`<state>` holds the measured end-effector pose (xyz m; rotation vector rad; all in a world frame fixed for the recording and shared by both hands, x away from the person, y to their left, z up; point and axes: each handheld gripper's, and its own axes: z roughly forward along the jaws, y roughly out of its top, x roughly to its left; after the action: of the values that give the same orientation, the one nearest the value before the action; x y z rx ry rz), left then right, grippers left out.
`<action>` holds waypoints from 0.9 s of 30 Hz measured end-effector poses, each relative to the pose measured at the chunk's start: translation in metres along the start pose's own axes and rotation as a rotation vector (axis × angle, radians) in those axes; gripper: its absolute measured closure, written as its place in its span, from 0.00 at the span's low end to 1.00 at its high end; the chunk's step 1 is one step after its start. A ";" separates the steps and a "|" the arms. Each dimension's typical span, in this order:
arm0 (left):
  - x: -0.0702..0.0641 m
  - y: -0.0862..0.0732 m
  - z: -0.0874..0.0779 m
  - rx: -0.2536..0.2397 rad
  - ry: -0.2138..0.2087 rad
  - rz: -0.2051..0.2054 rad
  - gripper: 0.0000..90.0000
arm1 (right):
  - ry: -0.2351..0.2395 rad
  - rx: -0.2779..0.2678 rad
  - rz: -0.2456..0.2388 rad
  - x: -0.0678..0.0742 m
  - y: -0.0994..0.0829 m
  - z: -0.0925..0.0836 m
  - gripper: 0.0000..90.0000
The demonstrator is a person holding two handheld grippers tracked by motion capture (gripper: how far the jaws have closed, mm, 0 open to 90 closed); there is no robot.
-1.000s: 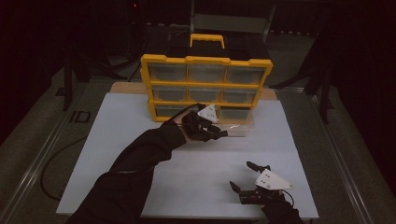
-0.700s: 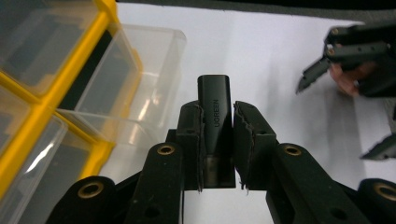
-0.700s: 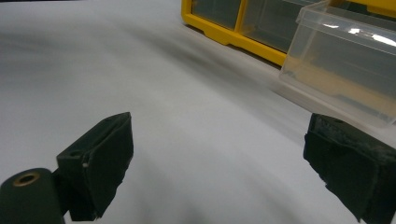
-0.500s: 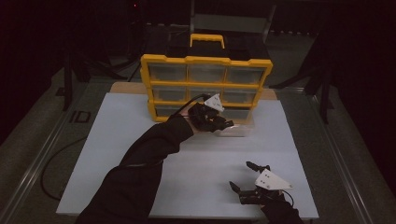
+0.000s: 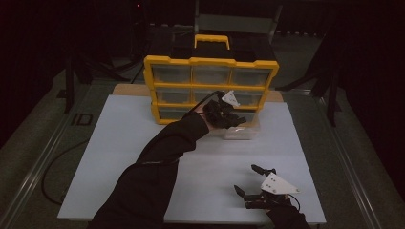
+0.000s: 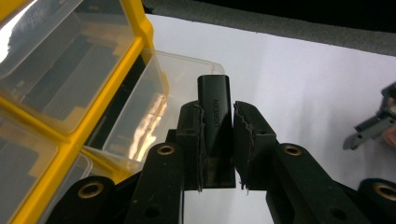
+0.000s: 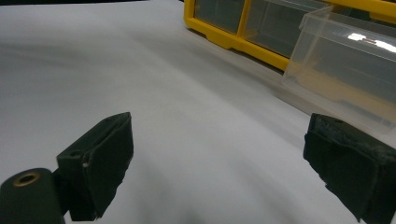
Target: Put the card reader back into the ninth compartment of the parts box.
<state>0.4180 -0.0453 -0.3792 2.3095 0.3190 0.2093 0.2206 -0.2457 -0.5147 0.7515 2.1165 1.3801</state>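
My left gripper [image 6: 218,140] is shut on a small black adapter [image 6: 215,109] marked UGREEN, held over the pulled-out clear drawer [image 6: 154,105] of the yellow organiser [image 5: 210,86]. In the high view that left gripper [image 5: 224,113] hovers at the cabinet's bottom row, just above the open drawer [image 5: 241,132]. My right gripper [image 5: 255,183] rests low near the front edge of the white mat [image 5: 119,152], jaws wide open with nothing between them. Its own view shows both pads [image 7: 105,161] spread apart over the bare mat, the clear drawer [image 7: 345,79] ahead at the right.
The yellow organiser has a carry handle [image 5: 211,40] and rows of clear drawers [image 5: 210,75]. A black cable [image 5: 57,162] trails off the mat's left side. A metal rail [image 5: 43,162] runs along the left of the table. The surroundings are dark.
My left gripper has moved forward and right with the adapter, from the middle of the bottom row to above the open drawer. The right gripper has stayed put.
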 end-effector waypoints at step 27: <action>0.022 0.014 0.043 0.047 0.063 -0.066 0.83 | 0.003 -0.009 0.008 -0.002 0.000 -0.001 0.10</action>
<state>0.4520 -0.0775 -0.3975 2.3376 0.4354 0.2444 0.2211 -0.2474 -0.5144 0.7556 2.1103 1.3955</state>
